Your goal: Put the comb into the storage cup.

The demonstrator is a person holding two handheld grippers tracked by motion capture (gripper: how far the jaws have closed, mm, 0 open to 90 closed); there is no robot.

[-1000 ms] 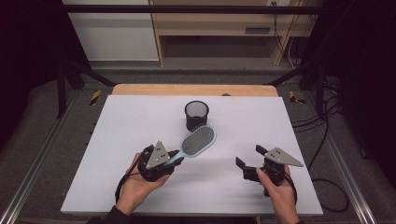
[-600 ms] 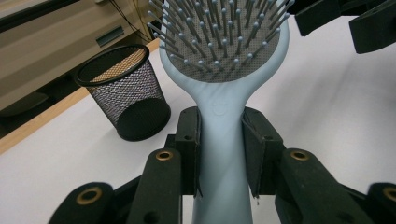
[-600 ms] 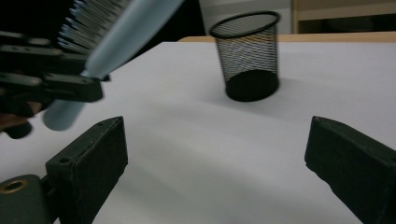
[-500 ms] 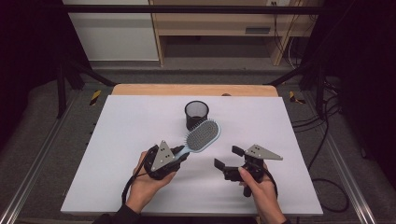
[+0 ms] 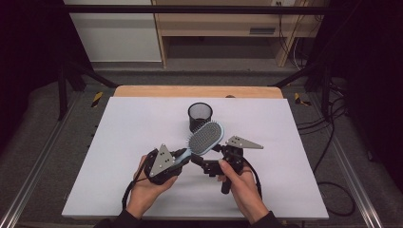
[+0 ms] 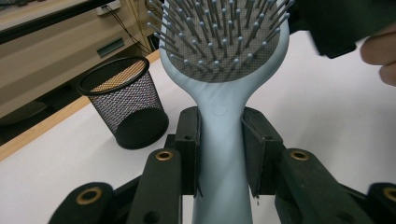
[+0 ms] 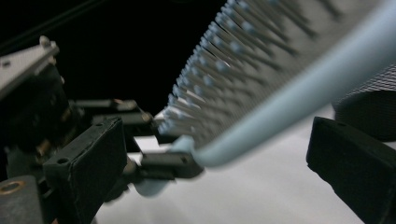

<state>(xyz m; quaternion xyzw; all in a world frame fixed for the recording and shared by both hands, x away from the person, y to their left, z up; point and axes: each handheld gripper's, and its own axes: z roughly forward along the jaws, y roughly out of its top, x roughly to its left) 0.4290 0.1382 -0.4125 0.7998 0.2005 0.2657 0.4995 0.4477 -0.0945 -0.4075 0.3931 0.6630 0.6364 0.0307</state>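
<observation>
Left gripper: we found it clamped on the handle of the brush. In the left gripper view the two black pads pressed the pale blue handle from both sides, low on the neck, and the brush rose straight out between them with its bristles facing the camera.

Brush: we recorded it lifted off the table, head tilted up and away from the person, just in front of the cup and overlapping the cup's lower edge in the high view. Grey pins on a dark pad, light blue rim.

Right gripper: we noted its jaws spread apart, nothing pressed between them. It sat just right of the left gripper, near the cup, pointing at the brush from the side. In the right gripper view the brush crossed the gap between the pads without touching either, blurred, with the left gripper visible behind it.

Cup: black wire mesh, upright, mouth open, standing on the table beyond the brush head; in the left gripper view the cup stood left of the brush.

Table: white top, wooden strip along the far edge behind the cup.
</observation>
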